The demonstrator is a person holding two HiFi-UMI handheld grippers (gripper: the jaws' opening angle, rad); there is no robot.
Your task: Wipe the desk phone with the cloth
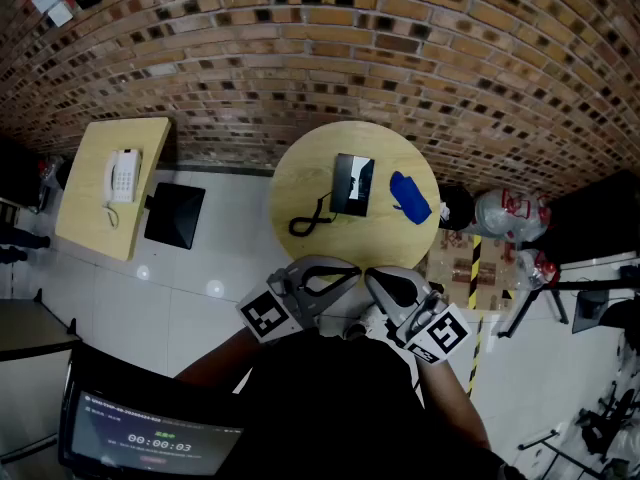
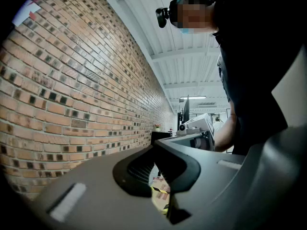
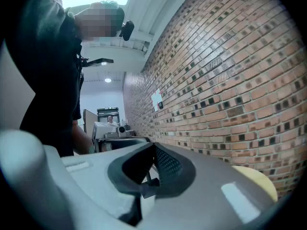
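Nearest, the left gripper (image 2: 154,150) and right gripper (image 3: 153,145) are both closed on nothing, and the person's dark torso hides the hands holding them. Farther off, the desk phone (image 1: 352,184) sits mid round table (image 1: 298,160), its long axis running from near edge to far edge and its keys too small to read. The blue cloth (image 1: 410,196) lies beside it toward the right edge.

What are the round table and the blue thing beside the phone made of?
The round table looks like pale wood or a wood-look coating, because its top is smooth and an even yellow-tan. The blue thing looks like soft cloth, because it lies crumpled with folds. Both are too far away to be sure.
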